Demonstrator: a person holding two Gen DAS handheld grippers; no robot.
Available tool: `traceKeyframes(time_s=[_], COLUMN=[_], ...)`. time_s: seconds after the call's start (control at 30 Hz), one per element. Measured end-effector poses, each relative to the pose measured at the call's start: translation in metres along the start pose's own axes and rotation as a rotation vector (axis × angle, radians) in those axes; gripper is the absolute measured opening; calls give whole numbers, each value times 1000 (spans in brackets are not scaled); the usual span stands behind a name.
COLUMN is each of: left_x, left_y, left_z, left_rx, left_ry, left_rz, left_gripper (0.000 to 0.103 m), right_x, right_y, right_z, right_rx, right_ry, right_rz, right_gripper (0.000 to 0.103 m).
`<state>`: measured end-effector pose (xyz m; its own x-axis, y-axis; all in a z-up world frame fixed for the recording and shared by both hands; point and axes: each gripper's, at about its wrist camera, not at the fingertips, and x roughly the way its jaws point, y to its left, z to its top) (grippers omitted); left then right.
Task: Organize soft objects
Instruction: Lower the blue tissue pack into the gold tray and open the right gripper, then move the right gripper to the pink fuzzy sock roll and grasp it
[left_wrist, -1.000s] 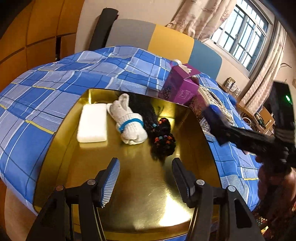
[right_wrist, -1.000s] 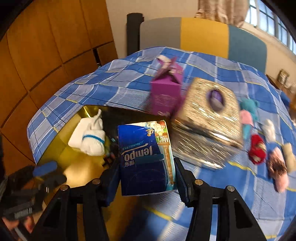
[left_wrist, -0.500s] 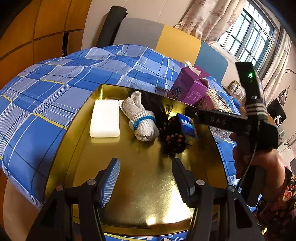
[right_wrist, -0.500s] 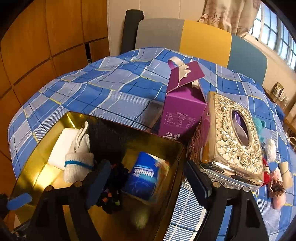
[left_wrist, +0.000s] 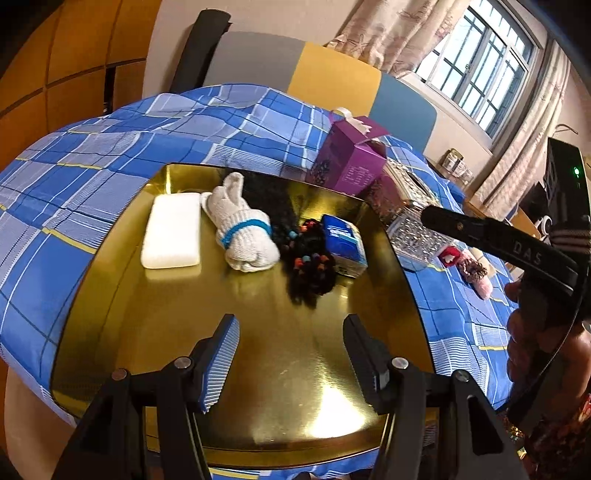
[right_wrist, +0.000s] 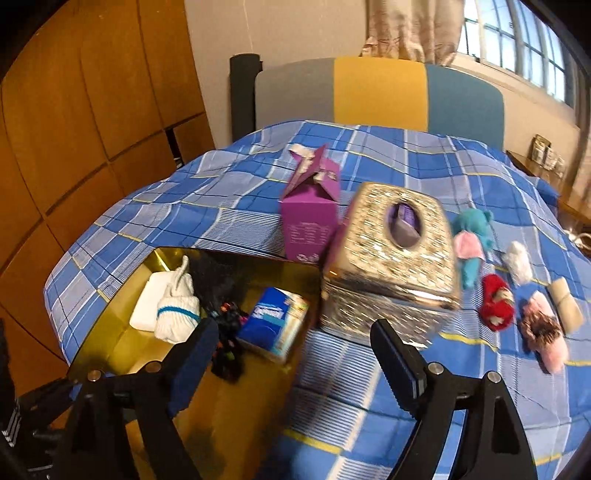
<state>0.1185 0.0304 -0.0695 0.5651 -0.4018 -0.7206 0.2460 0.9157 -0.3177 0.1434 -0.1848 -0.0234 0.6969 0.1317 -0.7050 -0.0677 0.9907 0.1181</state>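
Blue tissue pack (right_wrist: 271, 323) lies in gold tray (left_wrist: 258, 424); both tools spread, right (right_wrist: 291, 363) widening.

A lived-in bedroom in someone's home: a bed under a blue plaid cover (right_wrist: 229, 199) fills the middle, backed by a padded headboard (right_wrist: 380, 92) in grey, yellow and teal. Wooden wardrobe panels (right_wrist: 92, 96) line one wall; patterned curtains (left_wrist: 391, 33) hang beside a barred window (left_wrist: 480, 70).
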Motion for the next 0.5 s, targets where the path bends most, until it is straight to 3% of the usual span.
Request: traceKeyframes(time_s=[0.5], left_x=[-2], left_y=[-52], left_z=[-4], left_rx=[118], left_ry=[32], left_rz=[-54], left_gripper=[59], right_x=[-21], right_y=[-79], right_z=[-51], right_rx=[96], right_ry=[78], right_rz=[-90], right_gripper=[85])
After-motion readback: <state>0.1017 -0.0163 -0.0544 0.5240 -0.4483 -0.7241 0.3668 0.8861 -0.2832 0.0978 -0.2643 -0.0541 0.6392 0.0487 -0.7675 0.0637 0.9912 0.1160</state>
